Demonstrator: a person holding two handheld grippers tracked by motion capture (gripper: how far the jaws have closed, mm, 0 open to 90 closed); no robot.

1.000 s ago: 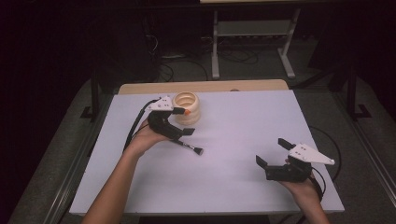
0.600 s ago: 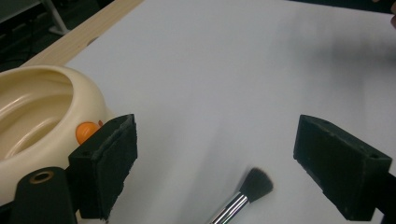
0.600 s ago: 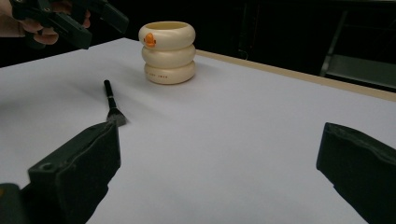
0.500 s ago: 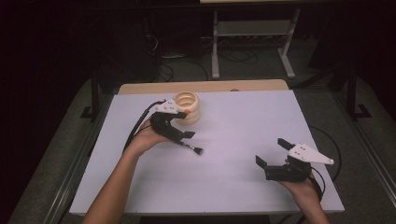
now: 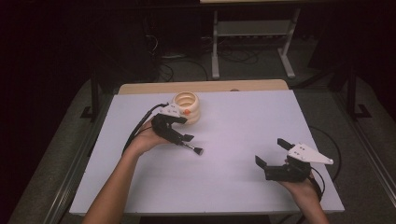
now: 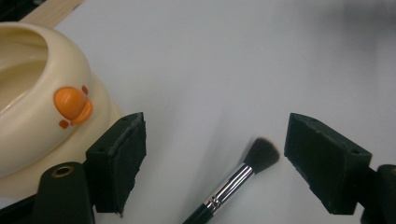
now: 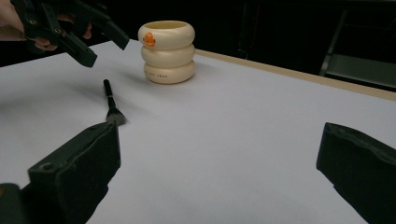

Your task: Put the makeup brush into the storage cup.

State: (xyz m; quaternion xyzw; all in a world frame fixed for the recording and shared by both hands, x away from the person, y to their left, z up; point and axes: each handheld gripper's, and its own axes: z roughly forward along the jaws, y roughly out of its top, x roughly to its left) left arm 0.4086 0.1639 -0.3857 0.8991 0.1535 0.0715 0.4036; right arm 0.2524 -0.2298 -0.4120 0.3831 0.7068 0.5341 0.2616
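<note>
- High view: left gripper (image 5: pixel 183 129) hovers beside the cream holder (image 5: pixel 186 107), jaws apart, over the brush (image 5: pixel 192 148)
- Brush lies flat on the table (image 5: pixel 243 121), bristles away from the holder
- Right gripper (image 5: pixel 271 153) sits well apart, jaws wide, empty

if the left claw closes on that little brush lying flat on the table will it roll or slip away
The brush has a thin round handle and a shiny metal ferrule, so it probably rolls sideways if nudged and may slip between the pads. It looks light, and the soft bristle tuft would likely bend rather than resist. The left claw stands open around it.
</note>
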